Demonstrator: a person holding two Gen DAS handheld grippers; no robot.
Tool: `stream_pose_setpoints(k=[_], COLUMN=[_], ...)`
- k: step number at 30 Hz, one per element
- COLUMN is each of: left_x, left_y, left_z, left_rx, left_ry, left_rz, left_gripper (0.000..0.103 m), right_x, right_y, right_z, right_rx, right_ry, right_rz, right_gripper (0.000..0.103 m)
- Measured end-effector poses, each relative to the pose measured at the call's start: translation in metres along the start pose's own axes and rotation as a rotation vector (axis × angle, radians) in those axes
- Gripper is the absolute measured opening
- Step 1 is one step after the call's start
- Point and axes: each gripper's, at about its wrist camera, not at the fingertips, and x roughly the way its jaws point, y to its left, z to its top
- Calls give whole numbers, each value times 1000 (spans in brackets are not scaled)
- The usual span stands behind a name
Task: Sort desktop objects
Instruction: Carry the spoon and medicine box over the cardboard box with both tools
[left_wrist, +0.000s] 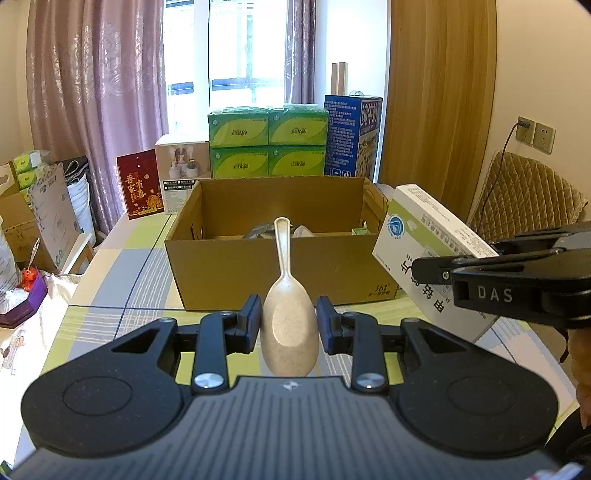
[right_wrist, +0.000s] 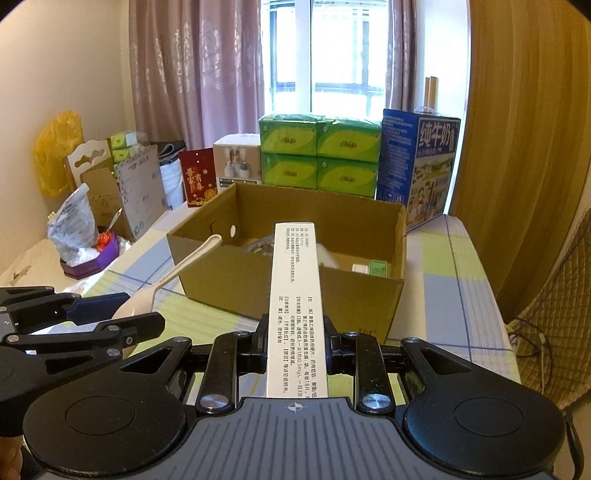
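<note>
My left gripper (left_wrist: 289, 325) is shut on the bowl of a beige speckled spoon (left_wrist: 286, 295), whose handle points toward the open cardboard box (left_wrist: 258, 269) just ahead. My right gripper (right_wrist: 295, 341) is shut on a long white and green medicine box (right_wrist: 297, 295) that reaches out over the cardboard box's near wall (right_wrist: 288, 291). The left wrist view shows the right gripper (left_wrist: 436, 273) at the right, holding the medicine box (left_wrist: 424, 240) tilted beside the cardboard box. In the right wrist view the left gripper (right_wrist: 122, 314) and the spoon (right_wrist: 173, 277) sit at the lower left. Several items lie inside the box.
Green tissue packs (left_wrist: 267, 147), a blue milk carton (left_wrist: 352, 136), a red card (left_wrist: 140, 182) and a white product box (left_wrist: 183, 162) stand behind the cardboard box. Bags and cartons (left_wrist: 40, 218) crowd the left side. A padded chair (left_wrist: 524, 195) stands at the right by the checked tablecloth (left_wrist: 122, 280).
</note>
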Motion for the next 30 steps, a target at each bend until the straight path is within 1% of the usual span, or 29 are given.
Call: stream_pose_setpoints(k=[6, 12, 17, 25, 28, 30], left_x=[5, 15, 29, 66, 84, 96], left_y=[0, 4, 16, 32, 40, 42], left_z=[13, 31, 50, 88, 101, 110], left_rx=[7, 1, -11, 2, -29, -29], left_ry=[6, 20, 35, 65, 89, 102], left_rz=[-10, -34, -47, -62, -92, -105], left_gripper=[27, 27, 27, 27, 27, 27], right_x=[0, 4, 12, 44, 59, 70], right_y=[-3, -17, -32, -54, -61, -65], right_z=[7, 27, 46, 84, 96, 103], right_rx=[4, 8, 12, 24, 30, 32], right_ry=[3, 12, 20, 37, 49, 59], right_rz=[1, -3, -8, -9, -4, 5], right_gripper=[22, 22, 22, 22, 22, 22])
